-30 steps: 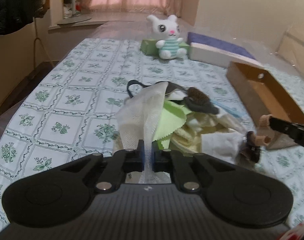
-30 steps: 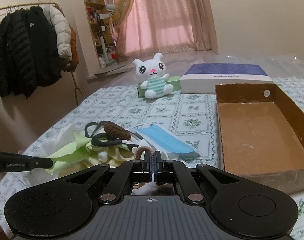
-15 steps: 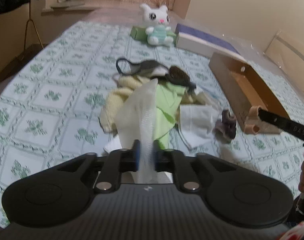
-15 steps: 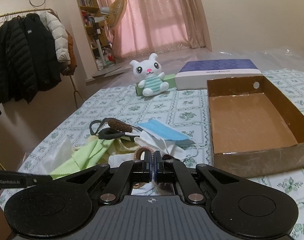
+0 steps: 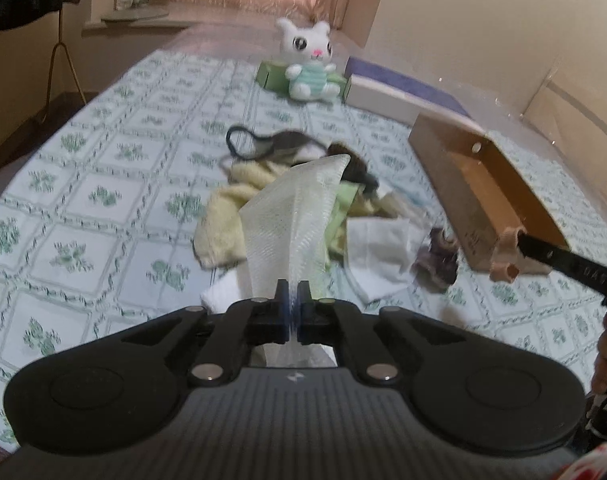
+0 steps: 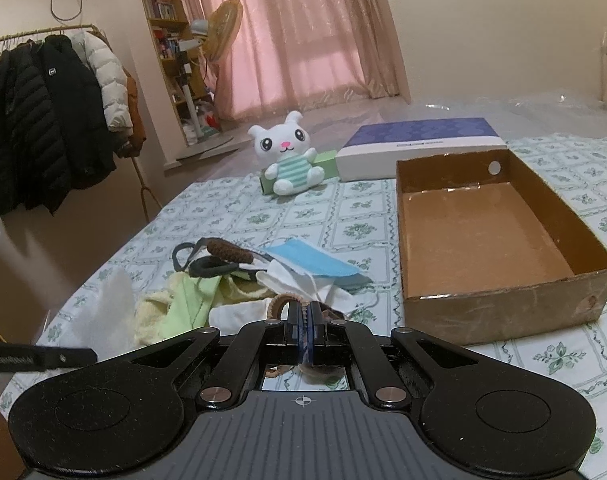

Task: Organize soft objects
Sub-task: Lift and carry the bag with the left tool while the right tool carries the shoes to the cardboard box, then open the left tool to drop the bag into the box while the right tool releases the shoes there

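Soft pile (image 6: 239, 288) heaped on the green-patterned tabletop (image 5: 103, 184), left of the open cardboard box (image 6: 483, 240): yellow cloth (image 5: 223, 224), green cloth (image 6: 191, 300), white cloth (image 5: 379, 244), blue mask (image 6: 315, 262), dark straps (image 5: 259, 146). Left gripper (image 5: 291, 296) clamped on a white mesh cloth (image 5: 299, 216), jaws just closed further onto it, cloth standing up from the pads over the near side of the pile. Right gripper (image 6: 303, 320) pinched tight on a brown hair tie (image 6: 281, 304), a loop showing left of the fingers, near edge of the pile, box just to the right. Seen from the left wrist, right gripper's finger (image 5: 551, 256) near the box's near corner. Far back: plush bunny (image 6: 289, 154) against a green box (image 6: 327, 162), a purple-topped box (image 6: 419, 146) beside it. Coats (image 6: 51, 120) on a rack far left.
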A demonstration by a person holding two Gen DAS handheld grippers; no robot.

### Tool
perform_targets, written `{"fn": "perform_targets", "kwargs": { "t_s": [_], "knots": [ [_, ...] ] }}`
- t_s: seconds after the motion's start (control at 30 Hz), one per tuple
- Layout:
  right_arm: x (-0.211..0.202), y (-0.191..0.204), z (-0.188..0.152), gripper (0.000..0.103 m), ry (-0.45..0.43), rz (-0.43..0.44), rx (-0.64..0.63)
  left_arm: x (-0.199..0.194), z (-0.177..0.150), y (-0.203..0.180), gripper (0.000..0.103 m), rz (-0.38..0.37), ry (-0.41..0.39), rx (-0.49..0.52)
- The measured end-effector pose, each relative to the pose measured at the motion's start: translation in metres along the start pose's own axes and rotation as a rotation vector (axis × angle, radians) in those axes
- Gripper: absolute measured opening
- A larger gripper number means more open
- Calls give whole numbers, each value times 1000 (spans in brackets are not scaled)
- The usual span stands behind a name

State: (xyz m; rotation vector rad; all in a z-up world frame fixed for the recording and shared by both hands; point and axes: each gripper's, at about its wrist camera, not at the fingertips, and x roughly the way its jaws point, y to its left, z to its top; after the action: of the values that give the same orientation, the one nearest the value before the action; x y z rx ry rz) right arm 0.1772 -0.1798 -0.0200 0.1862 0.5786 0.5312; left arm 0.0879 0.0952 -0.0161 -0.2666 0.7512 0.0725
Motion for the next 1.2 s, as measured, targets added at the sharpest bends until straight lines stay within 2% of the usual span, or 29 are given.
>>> {"fn": "perform_targets", "kwargs": {
  "t_s": [0.3, 0.57, 0.73, 0.9, 1.2],
  "knots": [
    [-10, -24, 21, 2, -60, -26, 0, 1, 45, -50, 2, -83, -74, 91],
    [-20, -70, 59, 2, -151, -97, -7, 31, 108, -138, 2, -227, -153, 162],
    [-20, -102, 81, 2, -186, -145, -12, 62, 140, -198, 2, -329, -169, 156],
    [-10, -132, 91, 2, -179, -190, -11, 102, 151, -237, 3, -358, -138, 121],
    [11, -179, 83, 2, -122, -236, 27, 202, 132, -272, 3, -325, 50, 11]
  ]
}}
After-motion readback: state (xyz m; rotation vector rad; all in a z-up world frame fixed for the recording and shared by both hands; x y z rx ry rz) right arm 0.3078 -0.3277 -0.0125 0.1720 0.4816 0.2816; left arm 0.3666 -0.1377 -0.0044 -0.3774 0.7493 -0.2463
